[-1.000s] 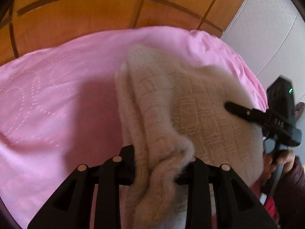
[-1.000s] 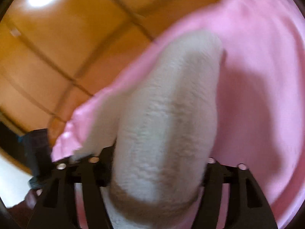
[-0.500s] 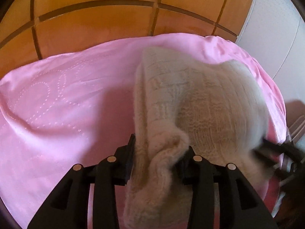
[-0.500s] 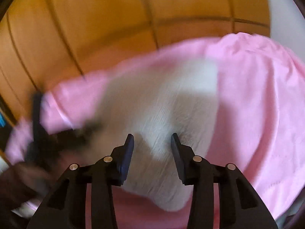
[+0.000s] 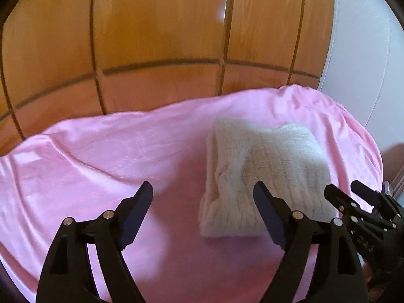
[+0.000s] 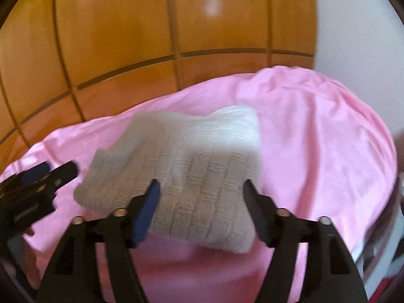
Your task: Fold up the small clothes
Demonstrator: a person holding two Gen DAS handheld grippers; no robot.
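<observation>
A cream knitted garment lies folded into a thick rectangle on the pink cloth. It also shows in the right wrist view. My left gripper is open and empty, above the cloth, with the garment's left edge between its fingers. My right gripper is open and empty, just above the garment's near edge. The right gripper shows at the right edge of the left wrist view, and the left gripper at the left edge of the right wrist view.
The pink cloth covers a rounded surface that drops off at the sides. Behind it stands a wooden panelled wall and a white wall to the right.
Both grippers let go of the garment and opened. They drew back and up, and the garment now lies folded flat on the cloth.
</observation>
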